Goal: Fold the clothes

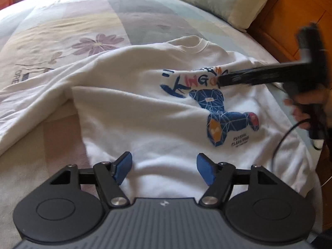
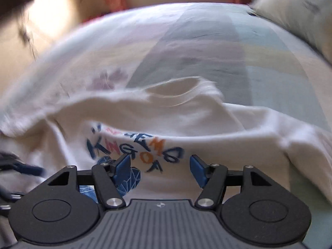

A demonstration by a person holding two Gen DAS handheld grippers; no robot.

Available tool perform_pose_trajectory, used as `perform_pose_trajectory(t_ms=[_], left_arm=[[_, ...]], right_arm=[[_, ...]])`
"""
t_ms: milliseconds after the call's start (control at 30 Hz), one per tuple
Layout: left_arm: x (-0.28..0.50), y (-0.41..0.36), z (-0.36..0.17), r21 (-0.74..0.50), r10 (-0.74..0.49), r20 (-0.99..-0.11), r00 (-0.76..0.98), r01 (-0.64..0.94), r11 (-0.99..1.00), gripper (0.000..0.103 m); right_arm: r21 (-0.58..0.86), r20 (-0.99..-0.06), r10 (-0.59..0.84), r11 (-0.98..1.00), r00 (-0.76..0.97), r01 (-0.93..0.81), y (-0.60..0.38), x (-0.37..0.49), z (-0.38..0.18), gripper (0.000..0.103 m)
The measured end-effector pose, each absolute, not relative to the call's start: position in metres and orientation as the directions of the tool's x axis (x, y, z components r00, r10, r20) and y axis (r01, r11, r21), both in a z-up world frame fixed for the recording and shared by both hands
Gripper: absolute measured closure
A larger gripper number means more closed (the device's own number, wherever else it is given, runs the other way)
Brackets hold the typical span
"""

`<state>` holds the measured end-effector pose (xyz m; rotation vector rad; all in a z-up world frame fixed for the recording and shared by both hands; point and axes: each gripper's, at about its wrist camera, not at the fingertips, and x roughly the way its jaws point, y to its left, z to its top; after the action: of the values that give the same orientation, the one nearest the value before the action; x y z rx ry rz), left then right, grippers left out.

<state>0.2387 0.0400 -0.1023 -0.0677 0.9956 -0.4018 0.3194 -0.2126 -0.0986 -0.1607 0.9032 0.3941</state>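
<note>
A white sweatshirt [image 1: 145,114] lies print-side up on the bed [image 1: 62,31], its collar [image 1: 199,43] toward the pillow [image 1: 220,2]. It is not flat. A ridge of cloth runs across the chest and buckles the coloured lettering [image 1: 193,78], and the left sleeve [image 1: 41,87] trails off in a loose heap over the bedspread.

The left tool [image 1: 164,170] hovers over the lower body of the garment with its blue pads [image 1: 122,170] spread wide and nothing between them. The right tool [image 2: 159,170] hangs low above the lettering and the blue bear [image 1: 226,116], its jaws equally wide and empty. The right wrist view is smeared, so that tool is probably on the move.

What could go wrong, as I judge it:
- Folding over the chest ridge would press the crease in and leave the stack lumpy.
- A pinch taken here could catch only the top layer, so front and back would slide apart.
- The sleeve heap could drag behind any lift and pull the body crooked.
- The bedspread is soft and could get nipped together with the cloth.
- The dangling cable [image 1: 284,141] by the person's hand [image 1: 298,112] could snag a fold.

The count:
- one sweatshirt
- one pillow clearly shown
- two tools
- two pads on each tool
- one hand in sight

Whether a second garment waits anywhere, I cannot tell.
</note>
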Motion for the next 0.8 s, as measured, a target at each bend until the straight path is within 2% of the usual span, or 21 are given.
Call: perform_pose_trajectory(t_ms=[67, 100, 167, 333, 467, 567, 800], left_arm=[[0.236, 0.046, -0.101, -0.241, -0.356, -0.803, 0.478, 0.286, 0.927, 0.032], [0.236, 0.049, -0.101, -0.242, -0.354, -0.805, 0.475, 0.282, 0.928, 0.032], [0.233, 0.053, -0.101, -0.234, -0.349, -0.810, 0.471, 0.287, 0.929, 0.032], [0.233, 0.055, -0.094, -0.234, -0.348, -0.814, 0.465, 0.286, 0.929, 0.032], [0.239, 0.058, -0.078, -0.249, -0.370, -0.790, 0.489, 0.296, 0.922, 0.032], [0.257, 0.056, -0.066, -0.286, -0.414, -0.763, 0.497, 0.315, 0.905, 0.032], [0.310, -0.006, -0.065, -0.466, -0.624, -0.705, 0.336, 0.445, 0.765, 0.029]], right_arm=[[-0.026, -0.770, 0.235, 0.917, 0.594, -0.397, -0.206, 0.330, -0.105, 0.027], [-0.031, -0.759, 0.226, 0.924, 0.610, -0.381, -0.207, 0.340, -0.105, 0.027], [-0.020, -0.756, 0.217, 0.936, 0.618, -0.353, -0.214, 0.365, -0.106, 0.019], [-0.002, -0.781, 0.215, 0.938, 0.586, -0.347, -0.212, 0.401, -0.101, 0.018], [0.105, -0.770, 0.321, 0.916, 0.552, -0.387, -0.232, 0.379, -0.071, 0.018], [0.159, -0.767, 0.370, 0.901, 0.524, -0.403, -0.251, 0.349, -0.053, 0.010], [0.098, -0.829, 0.307, 0.903, 0.468, -0.418, -0.274, 0.294, -0.063, 0.009]])
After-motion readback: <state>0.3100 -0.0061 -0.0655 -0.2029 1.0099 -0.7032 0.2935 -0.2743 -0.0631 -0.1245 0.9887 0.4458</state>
